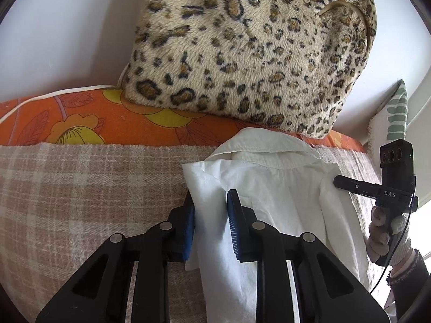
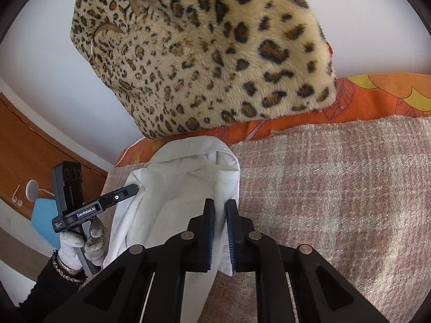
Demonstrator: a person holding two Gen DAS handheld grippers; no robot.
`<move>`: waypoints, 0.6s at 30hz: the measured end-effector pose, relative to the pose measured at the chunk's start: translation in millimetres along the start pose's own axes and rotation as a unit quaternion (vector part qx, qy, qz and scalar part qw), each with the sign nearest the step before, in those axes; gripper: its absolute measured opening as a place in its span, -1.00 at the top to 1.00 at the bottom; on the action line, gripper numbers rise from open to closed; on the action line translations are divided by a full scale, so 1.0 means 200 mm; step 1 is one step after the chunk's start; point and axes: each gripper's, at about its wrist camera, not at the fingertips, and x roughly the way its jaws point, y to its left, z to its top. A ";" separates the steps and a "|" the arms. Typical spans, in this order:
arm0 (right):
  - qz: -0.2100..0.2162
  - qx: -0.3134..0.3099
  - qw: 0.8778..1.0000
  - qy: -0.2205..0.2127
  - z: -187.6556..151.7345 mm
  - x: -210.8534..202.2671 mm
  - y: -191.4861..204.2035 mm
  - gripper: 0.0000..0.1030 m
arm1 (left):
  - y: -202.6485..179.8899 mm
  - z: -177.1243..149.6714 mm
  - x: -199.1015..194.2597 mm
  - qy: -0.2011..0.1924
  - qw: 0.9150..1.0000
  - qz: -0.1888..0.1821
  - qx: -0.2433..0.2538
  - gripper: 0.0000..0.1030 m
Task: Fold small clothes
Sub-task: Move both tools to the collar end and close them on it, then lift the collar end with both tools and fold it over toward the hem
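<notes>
A small white collared shirt [image 1: 282, 188] lies on a pink plaid blanket [image 1: 80, 202], collar toward the far side. My left gripper [image 1: 210, 210] is shut on a bunched fold of cloth at the shirt's left edge, which fills the gap between its blue pads. In the right wrist view my right gripper [image 2: 220, 210] is pinched on the right edge of the same shirt [image 2: 175, 188], with only a thin layer of cloth in its narrow gap. A gloved hand [image 1: 382, 231] holds the right tool at the shirt's right side. Another gloved hand [image 2: 80, 239] holds the left tool.
A large leopard-print cushion [image 1: 242, 53] leans on the white wall just behind the shirt. It rests on an orange floral sheet [image 1: 80, 123]. A green-leaf pillow [image 1: 396, 113] stands at the far right. A wooden door [image 2: 27, 148] is at the left of the right wrist view.
</notes>
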 end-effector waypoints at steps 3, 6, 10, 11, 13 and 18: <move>0.006 0.007 1.000 0.001 0.01 -0.01 -0.02 0.72 | 0.02 0.01 0.01 0.000 1.000 -0.007 -0.013 0.61; 0.023 0.015 1.000 0.013 0.04 0.01 -0.01 0.18 | 0.05 0.04 0.01 -0.001 0.999 -0.021 -0.041 0.62; -0.009 -0.030 0.999 0.027 0.06 0.08 0.09 0.42 | 0.03 0.04 0.03 -0.002 0.999 -0.016 -0.039 0.88; -0.018 -0.036 0.999 0.029 0.06 0.10 0.10 0.57 | 0.02 0.04 0.04 -0.004 0.999 -0.015 -0.036 0.89; -0.014 -0.032 0.999 0.027 0.07 0.10 0.10 0.77 | 0.00 0.05 0.04 -0.010 0.999 -0.014 -0.030 0.91; 0.000 -0.033 0.999 0.014 0.08 0.05 0.11 0.92 | -0.02 0.06 -0.01 -0.025 0.999 -0.016 -0.027 0.93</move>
